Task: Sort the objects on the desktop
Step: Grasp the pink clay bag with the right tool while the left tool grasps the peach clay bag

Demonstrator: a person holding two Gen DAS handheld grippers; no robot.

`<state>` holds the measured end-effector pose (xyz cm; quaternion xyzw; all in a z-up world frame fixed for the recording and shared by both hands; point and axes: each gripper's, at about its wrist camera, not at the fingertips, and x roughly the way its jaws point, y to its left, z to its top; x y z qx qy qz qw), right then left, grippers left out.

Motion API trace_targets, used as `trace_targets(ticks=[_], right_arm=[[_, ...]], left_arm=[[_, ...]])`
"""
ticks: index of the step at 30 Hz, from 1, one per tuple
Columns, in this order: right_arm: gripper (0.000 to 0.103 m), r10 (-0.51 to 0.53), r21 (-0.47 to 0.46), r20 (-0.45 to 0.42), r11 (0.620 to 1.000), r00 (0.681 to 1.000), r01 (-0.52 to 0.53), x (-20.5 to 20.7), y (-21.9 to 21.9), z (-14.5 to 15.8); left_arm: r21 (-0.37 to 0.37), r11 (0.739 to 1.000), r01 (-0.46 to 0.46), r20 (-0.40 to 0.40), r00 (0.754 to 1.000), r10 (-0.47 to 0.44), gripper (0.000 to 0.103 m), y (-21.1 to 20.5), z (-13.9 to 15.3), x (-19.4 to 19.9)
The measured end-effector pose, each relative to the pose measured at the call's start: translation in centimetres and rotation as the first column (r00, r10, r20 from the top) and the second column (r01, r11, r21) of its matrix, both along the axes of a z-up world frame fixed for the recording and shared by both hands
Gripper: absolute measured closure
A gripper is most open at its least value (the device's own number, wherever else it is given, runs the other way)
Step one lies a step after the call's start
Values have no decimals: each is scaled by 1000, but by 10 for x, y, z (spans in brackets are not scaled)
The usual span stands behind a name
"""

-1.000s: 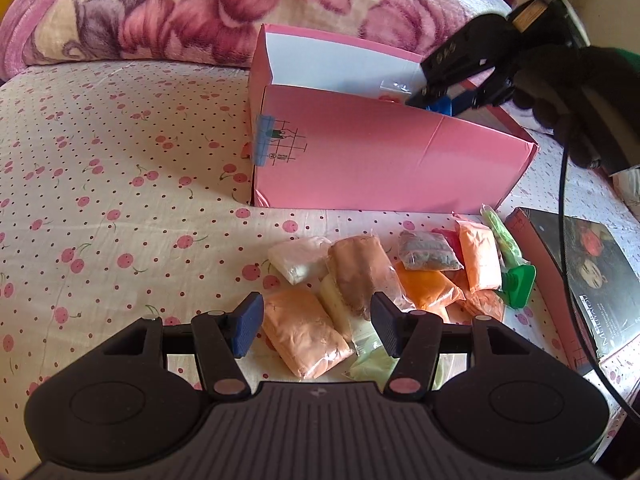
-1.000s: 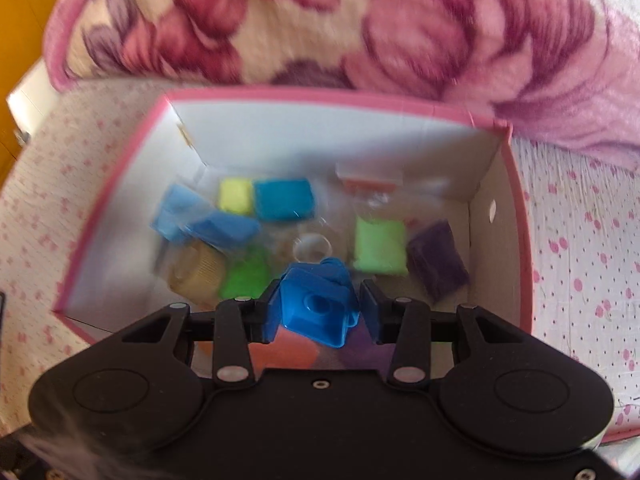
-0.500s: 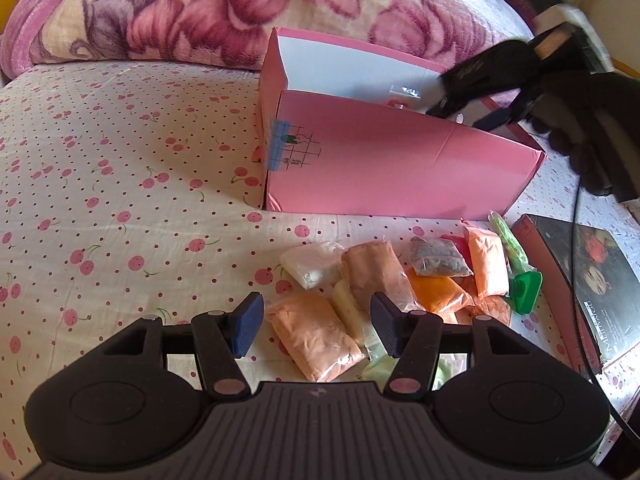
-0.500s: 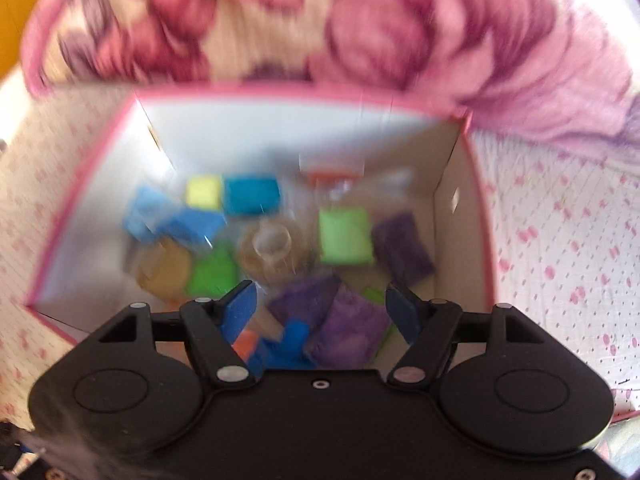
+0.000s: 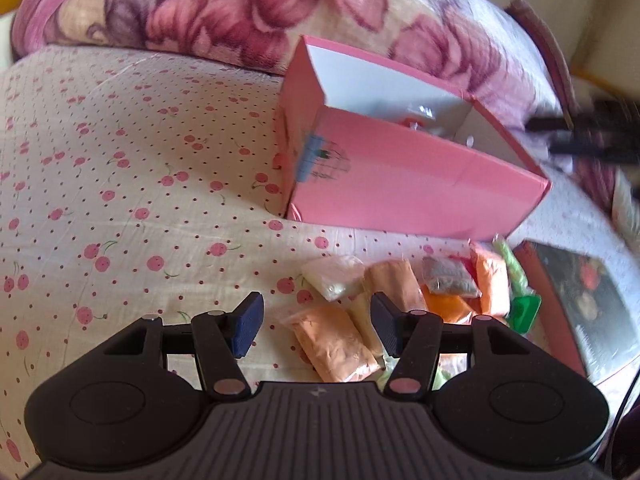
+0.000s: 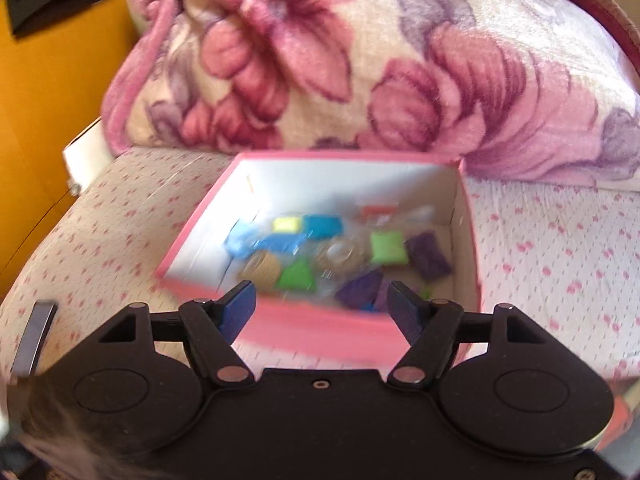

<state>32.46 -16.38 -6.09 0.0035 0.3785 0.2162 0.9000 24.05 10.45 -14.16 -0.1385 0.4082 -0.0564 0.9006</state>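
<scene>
The clay packets lie in a pile on the cherry-print bed sheet, just in front of the pink box. The left tool hangs over them with fingers apart. The right tool is apart too, empty, above the box's near wall; more coloured packets lie inside.

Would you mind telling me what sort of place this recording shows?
Most likely a bedroom: the pink box sits on a cherry-print bedsheet, with a rolled floral blanket behind it, rather than on a real desk.
</scene>
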Motion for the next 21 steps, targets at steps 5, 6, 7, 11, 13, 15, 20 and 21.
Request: trace_targets(ticks=[5,6,7,11,13,15,20,21], right_arm=[[31,68,-14,-28,998,997,-69,-44,4,-27],[31,82,-23,-39,996,996,-83,-53,7,-34],[31,93,-29,-49,995,994,-95,-63,9,-41],[31,127,-22,-107,991,986,-130,-95,20,-68],[31,132,6,-148,991,980,-133,-108,25,-78],[31,126,5,-177,992,976,-127,-120,34,-85],[31,149,29,-213,989,966,-146,-138,66,-102],[30,161,30,-205,987,965,-158,-140,73,-104]], left_arm=[[-20,1000,-3,15,1000,3,45,14,3,-2],[-19,1000,-1,18,1000,1,45,17,3,-3],[-12,1000,5,22,1000,-5,45,18,3,-4],[38,998,56,19,998,-57,45,10,-1,-4],[63,994,86,9,996,-86,45,4,-5,-3],[87,990,115,-1,993,-116,45,-3,-9,-2],[146,971,190,-29,982,-187,46,-18,-18,-1],[158,966,205,-35,979,-201,46,-21,-20,0]])
